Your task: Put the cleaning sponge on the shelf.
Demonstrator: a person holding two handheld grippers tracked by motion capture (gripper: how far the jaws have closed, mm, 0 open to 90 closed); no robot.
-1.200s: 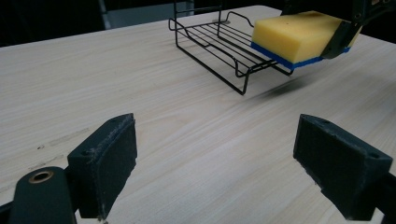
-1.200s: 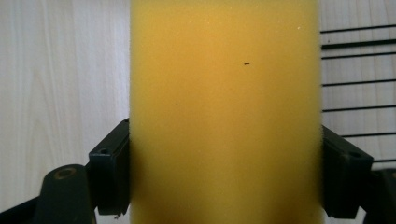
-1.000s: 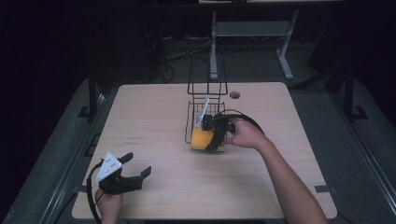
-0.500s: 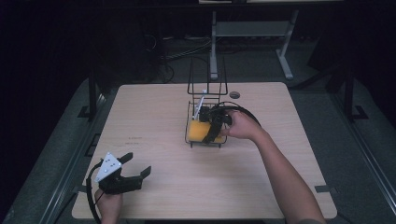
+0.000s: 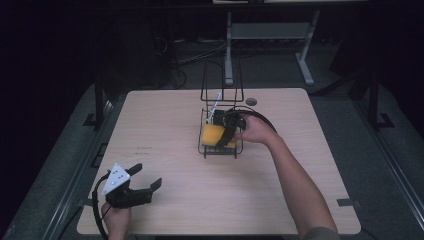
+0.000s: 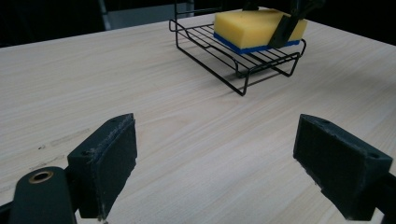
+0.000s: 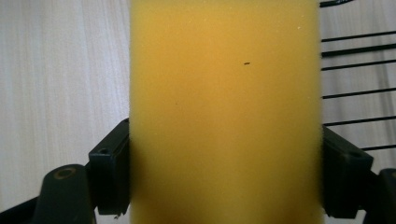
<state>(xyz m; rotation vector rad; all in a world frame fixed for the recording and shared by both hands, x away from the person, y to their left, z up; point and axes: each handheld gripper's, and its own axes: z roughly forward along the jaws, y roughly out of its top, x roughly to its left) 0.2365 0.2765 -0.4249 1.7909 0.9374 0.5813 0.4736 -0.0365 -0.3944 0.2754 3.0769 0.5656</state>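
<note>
**Sponge held over the wire rack**

Near left, the left tool (image 5: 142,185) rests on the pale wood-grain desk (image 5: 165,125), jaws spread, holding nothing. Farther off at mid-desk, the right tool (image 5: 227,131) clamps a soft yellow sponge (image 5: 212,135) with a blue underside on the black wire rack (image 6: 243,58). Release it crooked and the spongy block could tip off the thin rails.

A wire rack (image 5: 220,131) stands on the bench (image 5: 160,120), just right of centre toward the far side. A sponge (image 5: 214,135) lies in its near tray, between the right gripper's (image 5: 226,131) jaws. The left gripper (image 5: 131,188) sits at the near left corner, well apart.
</note>
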